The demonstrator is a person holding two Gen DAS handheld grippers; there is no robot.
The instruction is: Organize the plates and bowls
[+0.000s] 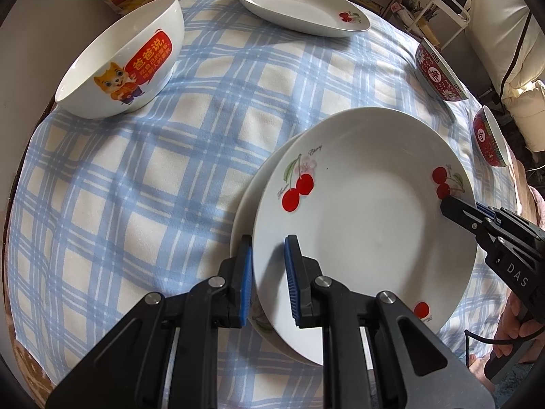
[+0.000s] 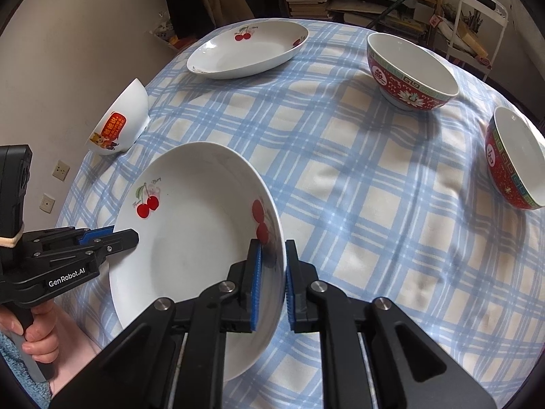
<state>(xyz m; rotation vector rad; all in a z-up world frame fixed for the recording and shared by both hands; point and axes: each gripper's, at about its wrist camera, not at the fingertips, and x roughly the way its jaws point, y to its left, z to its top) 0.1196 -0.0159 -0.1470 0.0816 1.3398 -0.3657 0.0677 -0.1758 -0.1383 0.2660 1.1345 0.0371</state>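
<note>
Cherry plate [image 1: 357, 211] sits atop another plate [image 1: 243, 218], lower centre of the left wrist view; cartoon bowl [image 1: 126, 64] upper left, oval dish [image 1: 299, 3] top, two patterned bowls [image 1: 439, 71] at right edge.

A second white plate [image 1: 243, 204] lies mostly hidden under the white cherry-printed plate [image 1: 361, 211]; small script beside its cherries is too fine to read.

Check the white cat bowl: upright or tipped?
Upright. The white cat bowl sits on its base on the checked tablecloth, rim up; its inside is not visible.
</note>
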